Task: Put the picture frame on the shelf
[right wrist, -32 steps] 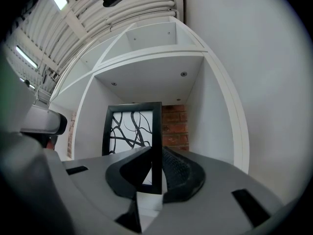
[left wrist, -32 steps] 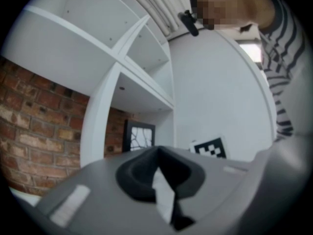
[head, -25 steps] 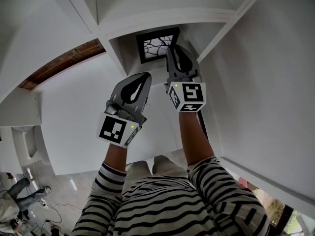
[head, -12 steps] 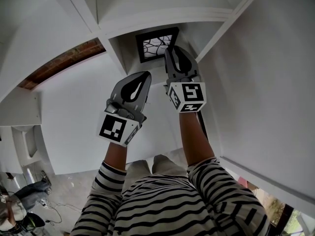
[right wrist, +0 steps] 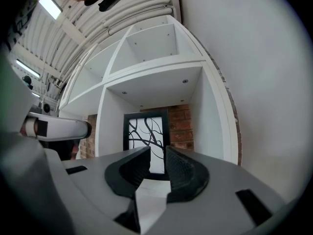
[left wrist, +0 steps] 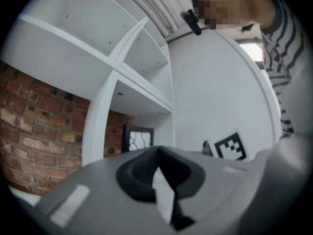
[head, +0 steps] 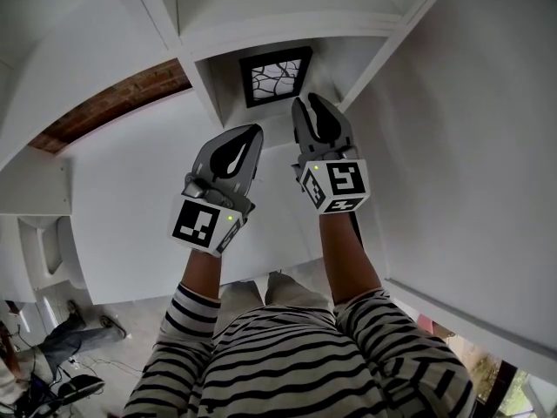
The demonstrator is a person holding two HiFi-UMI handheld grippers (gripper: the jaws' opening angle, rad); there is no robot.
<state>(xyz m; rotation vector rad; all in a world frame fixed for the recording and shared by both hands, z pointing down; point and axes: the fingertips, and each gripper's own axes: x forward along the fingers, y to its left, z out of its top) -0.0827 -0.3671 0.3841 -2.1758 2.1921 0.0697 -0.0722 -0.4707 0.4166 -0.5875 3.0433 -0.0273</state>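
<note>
1. Room: a white shelf (head: 287, 31) unit of open compartments stands against a red brick wall (head: 113, 103). The brick also shows behind the compartments in both gripper views. A ribbed ceiling (right wrist: 105, 21) runs overhead.
2. Surface: the compartment floor under the picture frame (head: 277, 76) is plain white board and carries only the frame.
3. Picture frame: black border, white panel with dark branching lines. It stands upright at the back of its compartment with brick directly behind it. No gripper touches it.
4. Right gripper (head: 307, 103): jaws spread a little, nothing between them. In the right gripper view the frame (right wrist: 146, 140) shows through the gap, well beyond the tips (right wrist: 157, 153).
5. Left gripper (head: 252, 131): jaws pressed together and empty, as the left gripper view confirms (left wrist: 157, 151). It is held lower than the right gripper and to its left, short of the shelf.
6. Person: striped sleeves (head: 287, 364) fill the foot of the head view. A second person's legs (head: 52, 338) lie on the floor at lower left.
7. Change over the last second: the right gripper has drawn back. Its tips overlapped the frame's lower right corner in the head view and now sit clear below it. The frame has not shifted. The left gripper stays closed in much the same place.
</note>
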